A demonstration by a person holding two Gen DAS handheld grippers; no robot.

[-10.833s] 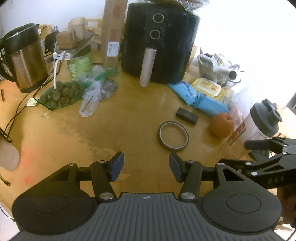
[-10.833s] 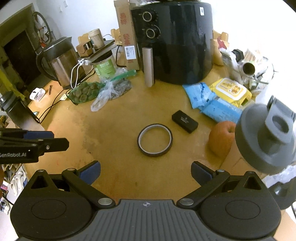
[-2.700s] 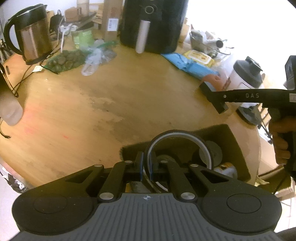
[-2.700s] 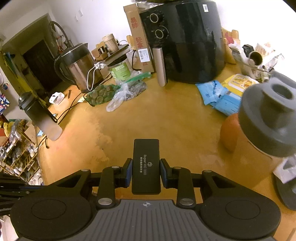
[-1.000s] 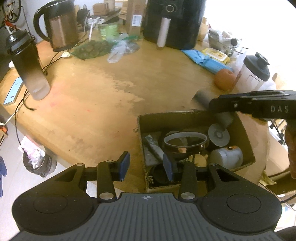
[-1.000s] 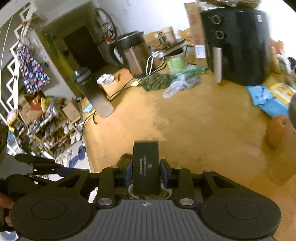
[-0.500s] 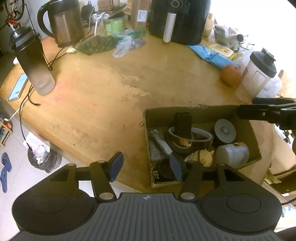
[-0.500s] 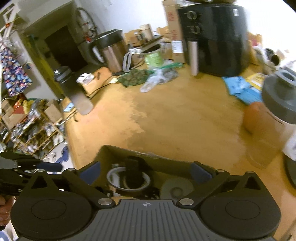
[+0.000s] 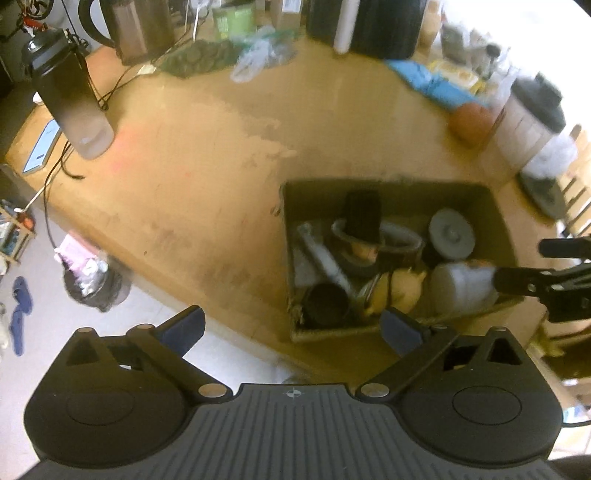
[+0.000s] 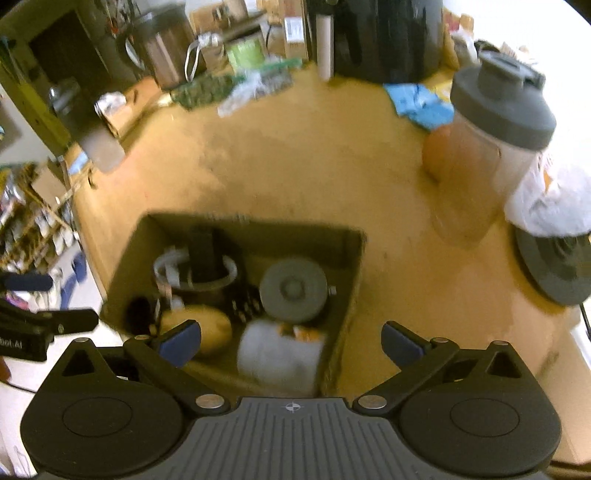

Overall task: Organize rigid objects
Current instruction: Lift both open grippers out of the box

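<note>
A cardboard box [image 9: 406, 197] [image 10: 258, 236] sits at the table's near edge. Inside lie a tape ring [image 9: 404, 233] [image 10: 171, 266] and a black block [image 9: 364, 218] [image 10: 201, 254] that leans on it. A grey round lid [image 9: 450, 234], a white jar [image 9: 461, 288] and a yellow object [image 9: 402, 286] are packed beside them. My left gripper [image 9: 291, 328] hovers above the box's near left corner, its jaws opening with nothing between them. My right gripper [image 10: 291, 342] is open and empty over the box's near wall.
A shaker bottle [image 9: 532, 122] [image 10: 495, 122] and an orange fruit [image 9: 471, 120] stand right of the box. A dark water bottle [image 9: 70, 92] stands at the far left, with a kettle [image 9: 140, 29] and a black air fryer [image 10: 384, 37] at the back. Floor lies below the table edge.
The right gripper let go of the black block, which dropped into the box onto the tape ring. Both grippers' jaws spread wide. Both views pulled back slightly from the box.
</note>
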